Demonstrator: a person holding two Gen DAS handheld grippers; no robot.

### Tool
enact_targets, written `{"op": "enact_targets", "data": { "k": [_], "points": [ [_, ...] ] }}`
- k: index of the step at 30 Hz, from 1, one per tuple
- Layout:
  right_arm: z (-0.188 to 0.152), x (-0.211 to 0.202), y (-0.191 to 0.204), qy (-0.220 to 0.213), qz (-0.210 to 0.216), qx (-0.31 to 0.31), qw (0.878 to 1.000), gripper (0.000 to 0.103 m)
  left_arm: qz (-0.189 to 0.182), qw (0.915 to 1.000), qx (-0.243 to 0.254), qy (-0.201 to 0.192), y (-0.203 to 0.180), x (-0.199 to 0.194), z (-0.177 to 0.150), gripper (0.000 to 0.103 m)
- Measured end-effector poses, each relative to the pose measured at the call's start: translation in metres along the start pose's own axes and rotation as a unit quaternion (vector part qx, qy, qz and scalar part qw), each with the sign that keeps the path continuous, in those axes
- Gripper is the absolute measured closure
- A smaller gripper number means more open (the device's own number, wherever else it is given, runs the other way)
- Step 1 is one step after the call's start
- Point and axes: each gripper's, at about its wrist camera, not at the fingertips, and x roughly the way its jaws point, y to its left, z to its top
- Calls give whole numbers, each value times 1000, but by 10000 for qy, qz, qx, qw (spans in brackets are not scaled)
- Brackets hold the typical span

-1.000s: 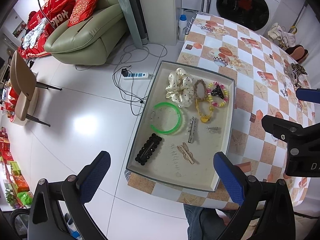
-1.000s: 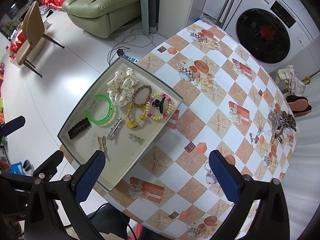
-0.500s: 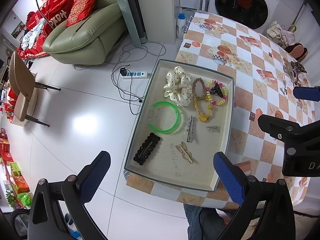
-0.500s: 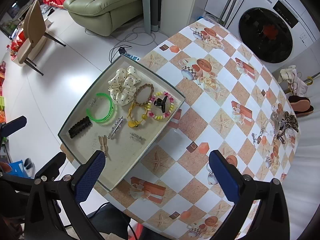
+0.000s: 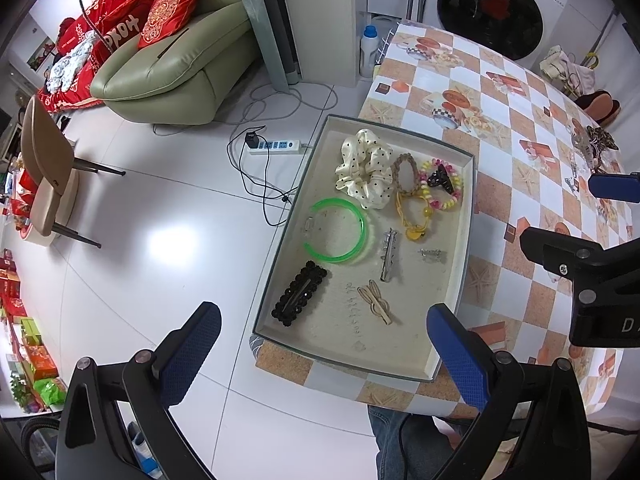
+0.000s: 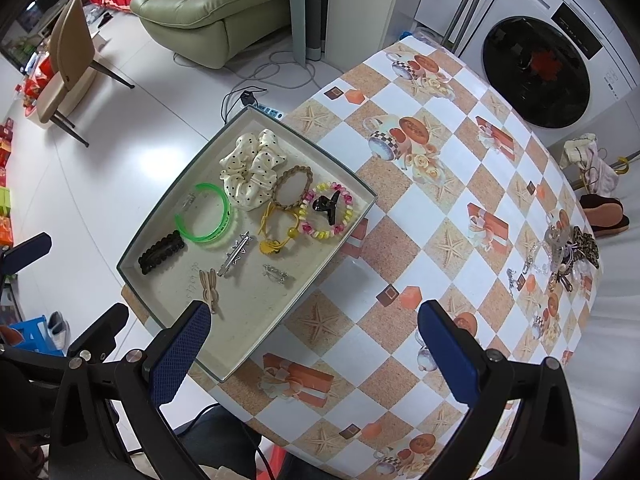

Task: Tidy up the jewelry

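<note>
A shallow beige tray [image 5: 448, 320] [image 6: 256, 332] sits at the table's left end. It holds a polka-dot scrunchie [image 5: 362, 168] [image 6: 250, 168], a green bangle [image 5: 338, 230] [image 6: 204, 212], a black clip [image 5: 300, 298] [image 6: 162, 252], a beaded bracelet with a black claw clip [image 5: 442, 184] [image 6: 328, 210], hair ties and small clips. A pile of loose jewelry [image 6: 564, 252] [image 5: 592, 146] lies at the table's far right. My left gripper [image 5: 324, 354] is open and empty above the tray's near edge. My right gripper [image 6: 316, 354] is open and empty above the table, right of the tray.
The table [image 6: 460, 184] has an orange and white checked cloth. On the floor to the left are a power strip with cables [image 5: 276, 146], a green sofa [image 5: 172, 68] and a chair [image 5: 48, 168]. A washing machine [image 6: 548, 68] stands behind the table.
Both views have shifted slightly; the tray and table sit a little lower in the frames. Nothing in the tray has moved and both grippers stay open.
</note>
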Motion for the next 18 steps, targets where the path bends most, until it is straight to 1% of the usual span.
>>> {"op": "enact_targets", "data": {
  "k": [18],
  "points": [
    [-3, 0, -1, -14, 5, -11, 10000, 0, 3, 10000, 0, -5, 1, -1, 0, 0]
  ]
}}
